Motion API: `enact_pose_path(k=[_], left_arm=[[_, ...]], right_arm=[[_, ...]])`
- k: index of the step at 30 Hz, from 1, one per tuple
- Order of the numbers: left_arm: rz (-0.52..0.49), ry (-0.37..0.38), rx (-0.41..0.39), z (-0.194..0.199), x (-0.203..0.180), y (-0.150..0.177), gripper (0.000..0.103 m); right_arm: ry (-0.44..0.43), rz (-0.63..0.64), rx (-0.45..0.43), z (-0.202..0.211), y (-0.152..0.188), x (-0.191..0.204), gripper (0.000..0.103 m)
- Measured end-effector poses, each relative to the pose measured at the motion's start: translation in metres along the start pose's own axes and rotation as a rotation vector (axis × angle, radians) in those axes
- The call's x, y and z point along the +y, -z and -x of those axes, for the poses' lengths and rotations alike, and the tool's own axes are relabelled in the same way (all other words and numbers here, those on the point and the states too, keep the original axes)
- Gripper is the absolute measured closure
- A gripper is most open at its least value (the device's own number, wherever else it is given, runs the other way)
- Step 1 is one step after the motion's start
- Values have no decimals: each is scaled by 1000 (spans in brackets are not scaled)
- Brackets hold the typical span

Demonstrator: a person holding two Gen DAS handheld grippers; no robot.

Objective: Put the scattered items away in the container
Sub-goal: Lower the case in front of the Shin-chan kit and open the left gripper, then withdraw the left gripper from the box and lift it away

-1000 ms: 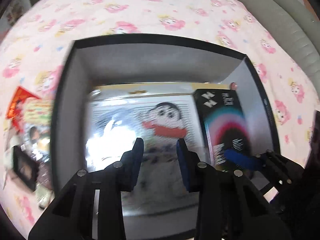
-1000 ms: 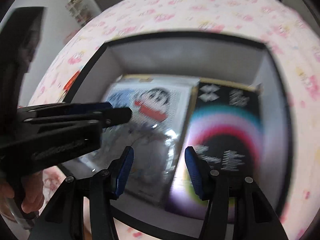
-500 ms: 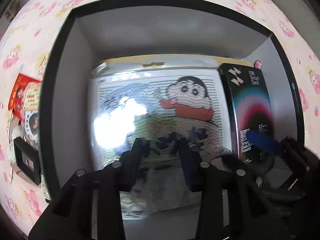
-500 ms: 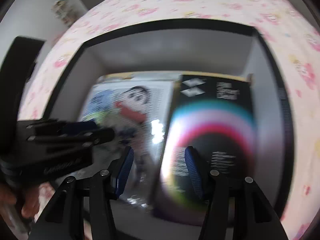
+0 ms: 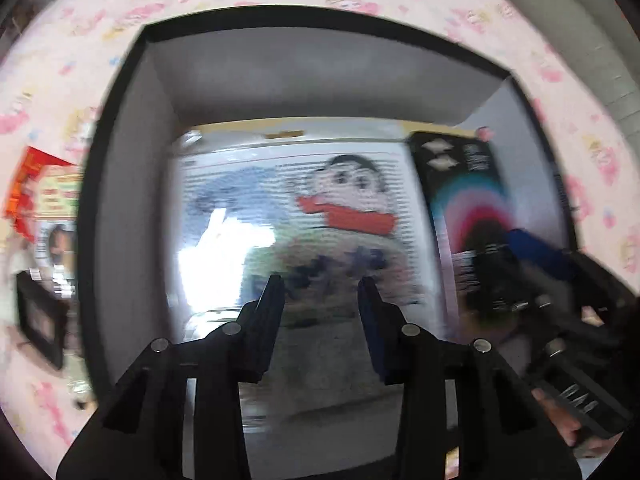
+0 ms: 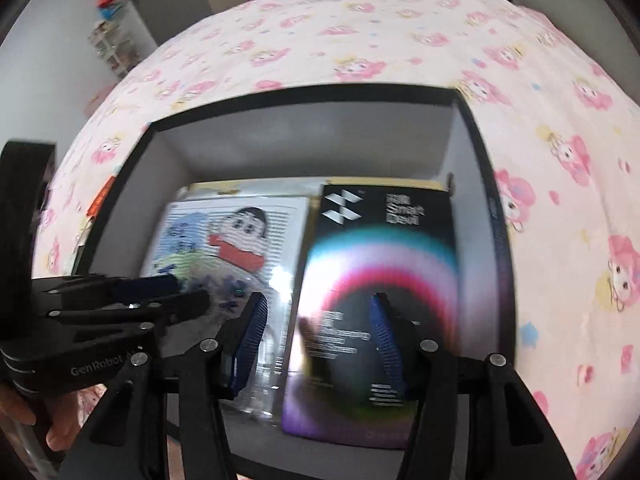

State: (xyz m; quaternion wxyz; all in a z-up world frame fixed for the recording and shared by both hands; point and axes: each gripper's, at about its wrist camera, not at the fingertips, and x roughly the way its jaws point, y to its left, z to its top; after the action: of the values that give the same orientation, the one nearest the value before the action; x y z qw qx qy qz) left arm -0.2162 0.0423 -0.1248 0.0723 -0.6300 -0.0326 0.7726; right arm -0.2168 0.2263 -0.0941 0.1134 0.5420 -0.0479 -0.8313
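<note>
A black-rimmed box with grey walls (image 5: 132,184) (image 6: 132,200) sits on the pink cartoon bedsheet. Inside lie a clear blister pack with a cartoon boy card (image 5: 304,224) (image 6: 224,240) and a black box with a rainbow arc (image 5: 472,200) (image 6: 384,256) to its right. My left gripper (image 5: 320,296) is open and empty above the blister pack; it also shows in the right wrist view (image 6: 188,296). My right gripper (image 6: 316,320) is open and empty above the black box; it also shows in the left wrist view (image 5: 528,248).
Outside the box's left wall lie a red-and-yellow packet (image 5: 44,196), a round-picture card (image 5: 56,240) and a small black frame-like item (image 5: 40,316). The bedsheet (image 6: 360,40) spreads beyond the box. A grey cushion (image 5: 568,20) lies at far right.
Both grippers have drawn back and up from the box interior, staying open. The blister pack and black box lie where they were.
</note>
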Motion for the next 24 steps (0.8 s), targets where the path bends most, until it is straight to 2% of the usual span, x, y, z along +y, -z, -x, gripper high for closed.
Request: enact_pose_path(k=[1,2,5,7,9,12,15,18,19,22,24], left_arm=[[15,-28,9,2,1,0,65],[29,-25,10,5,3,0,66],[39,59,-42,24,6,6,67],[28,67,-55,33,3,12,67],[28,87,-33,40,6,21,67],[18,123,40,32,5,30,67],[21,76,73,20,10,26,67],[48,63,67,25,19,25,68],[54,50,56,28,21,24,68],[54,89,16,39,19,27,68],[22,150,-6,45,10,29,65]], right_arm=[[-17,-6,7,0,0,-4,56],[-35,-10,18,-1,-1,-4,56],[-92,-12,57,-6,-2,-3,56],[-152,-8,91,-12,0,0,56],[-163,9,116,-16,4,6,56],[-153,60,150,-21,12,18,56],[-133,105,148,-21,22,28,58],[-258,68,200,-26,24,31,59],[-273,61,204,-26,25,32,59],[-248,70,181,-22,24,30,59],[-168,57,124,-12,23,24,59]])
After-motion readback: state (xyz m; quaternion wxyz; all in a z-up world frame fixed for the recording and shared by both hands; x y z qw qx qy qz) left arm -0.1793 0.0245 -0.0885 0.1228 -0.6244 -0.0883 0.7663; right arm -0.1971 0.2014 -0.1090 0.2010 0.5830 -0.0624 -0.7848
